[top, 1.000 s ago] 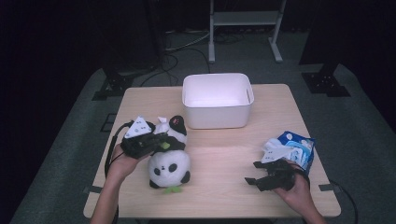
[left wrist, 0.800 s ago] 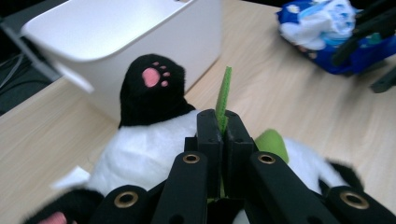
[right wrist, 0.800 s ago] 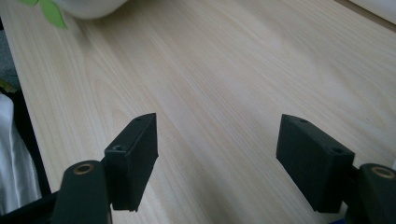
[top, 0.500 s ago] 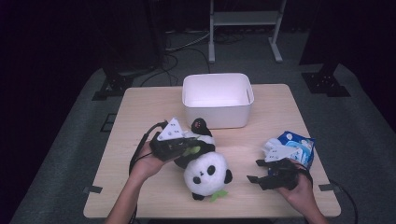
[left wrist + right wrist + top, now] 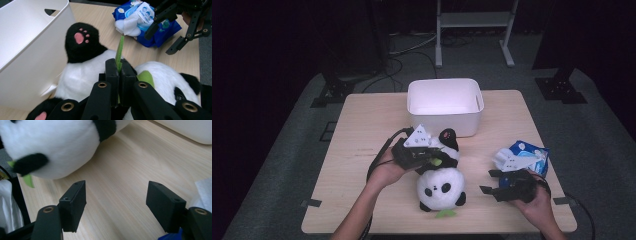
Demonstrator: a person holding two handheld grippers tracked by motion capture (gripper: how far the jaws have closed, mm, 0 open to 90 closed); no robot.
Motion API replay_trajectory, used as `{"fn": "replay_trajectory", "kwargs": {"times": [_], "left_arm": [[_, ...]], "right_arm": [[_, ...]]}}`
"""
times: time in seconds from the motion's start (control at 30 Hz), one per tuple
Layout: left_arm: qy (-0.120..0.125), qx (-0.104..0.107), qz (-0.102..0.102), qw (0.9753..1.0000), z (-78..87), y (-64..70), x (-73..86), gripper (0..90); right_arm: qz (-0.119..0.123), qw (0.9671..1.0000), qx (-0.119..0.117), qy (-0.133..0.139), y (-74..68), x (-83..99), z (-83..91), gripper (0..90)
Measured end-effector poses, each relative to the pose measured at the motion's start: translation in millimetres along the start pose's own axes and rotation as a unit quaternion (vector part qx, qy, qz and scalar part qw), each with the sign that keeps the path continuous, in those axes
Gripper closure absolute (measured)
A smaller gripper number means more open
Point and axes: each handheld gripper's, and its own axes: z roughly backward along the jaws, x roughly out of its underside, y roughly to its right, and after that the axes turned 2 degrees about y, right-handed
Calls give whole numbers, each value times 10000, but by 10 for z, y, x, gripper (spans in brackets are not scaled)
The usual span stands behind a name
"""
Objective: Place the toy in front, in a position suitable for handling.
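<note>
The light wooden table (image 5: 362, 150) fills the middle of the high view, with the white plastic bin (image 5: 444, 105) upper centre. Below it hangs the black-and-white plush panda (image 5: 441, 186), head down, carried toward the bin, I judge. The left gripper (image 5: 119, 75) is clenched on its green felt leaf (image 5: 119, 53); next comes lifting over the rim. The right gripper (image 5: 116, 202), lower right, gapes, holding nothing, beside a blue wipes packet (image 5: 527, 156). The bin's inside is hard to make out.

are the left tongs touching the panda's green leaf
Touching. In the left gripper view, the left tongs have their jaws shut on the green leaf of the panda plush, with the leaf sticking up between them.
</note>
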Motion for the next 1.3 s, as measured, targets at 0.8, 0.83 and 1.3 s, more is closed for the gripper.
{"fn": "replay_trajectory", "kwargs": {"times": [0.8, 0.83, 1.3], "left_arm": [[-213, 182, -134, 9995, -106, -10, -114, 875], [-253, 226, -119, 9994, -137, -8, -92, 875], [-205, 711, 255, 9969, -241, 136, 155, 567]], "right_arm": [[-115, 9998, 89, 110, 81, 25, 90, 311], [-125, 9998, 87, 106, 83, 28, 94, 311], [-94, 9999, 56, 29, 83, 21, 122, 316]]}}
